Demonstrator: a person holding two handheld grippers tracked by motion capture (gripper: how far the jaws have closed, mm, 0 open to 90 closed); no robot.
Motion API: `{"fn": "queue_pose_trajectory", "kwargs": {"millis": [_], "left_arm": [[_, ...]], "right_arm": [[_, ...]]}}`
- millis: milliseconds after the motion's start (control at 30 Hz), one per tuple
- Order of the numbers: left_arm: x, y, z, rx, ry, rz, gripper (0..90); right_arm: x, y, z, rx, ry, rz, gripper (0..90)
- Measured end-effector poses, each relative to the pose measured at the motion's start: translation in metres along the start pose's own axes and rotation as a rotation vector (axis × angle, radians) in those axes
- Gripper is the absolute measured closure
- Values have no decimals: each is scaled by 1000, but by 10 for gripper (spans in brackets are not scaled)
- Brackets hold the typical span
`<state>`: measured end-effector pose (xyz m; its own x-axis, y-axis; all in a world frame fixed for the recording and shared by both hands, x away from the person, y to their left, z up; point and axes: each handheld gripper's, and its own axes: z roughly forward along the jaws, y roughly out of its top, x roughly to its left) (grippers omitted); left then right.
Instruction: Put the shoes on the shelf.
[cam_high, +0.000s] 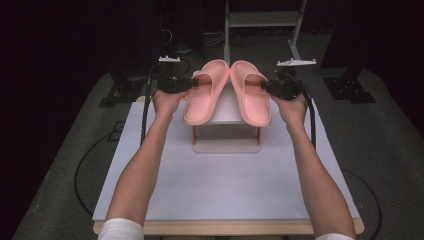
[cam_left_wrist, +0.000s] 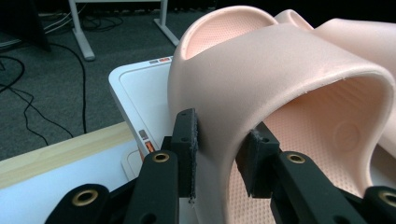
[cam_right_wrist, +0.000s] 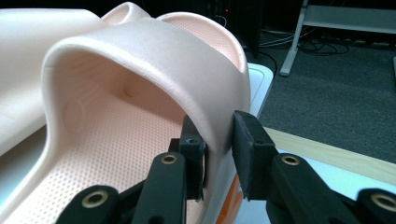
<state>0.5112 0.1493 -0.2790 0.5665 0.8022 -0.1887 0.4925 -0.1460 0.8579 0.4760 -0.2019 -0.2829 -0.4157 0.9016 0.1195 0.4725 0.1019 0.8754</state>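
Observation:
Two pink slide slippers rest toes-away on a small white rack with orange legs. The left slipper is pinched at the outer side of its strap by my left gripper; in the left gripper view the strap passes between the pads at the gripper. The right slipper is held the same way by my right gripper; in the right gripper view its strap sits between the black pads of that gripper. Both slippers' toes nearly touch at the far end.
The rack stands at the far middle of a white-topped table with a wooden front edge. Black stands and cables lie on the grey carpet to the left, another stand to the right, and a white frame behind.

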Motion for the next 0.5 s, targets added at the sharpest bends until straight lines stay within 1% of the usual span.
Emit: {"fn": "queue_pose_trajectory", "kwargs": {"millis": [367,500], "left_arm": [[0,-1,0,0,10,-7,681],[-1,-2,2,9,11,-5,668]], "right_arm": [[5,0,5,10,6,-2,715],[8,0,8,19,4,-4,702]]}}
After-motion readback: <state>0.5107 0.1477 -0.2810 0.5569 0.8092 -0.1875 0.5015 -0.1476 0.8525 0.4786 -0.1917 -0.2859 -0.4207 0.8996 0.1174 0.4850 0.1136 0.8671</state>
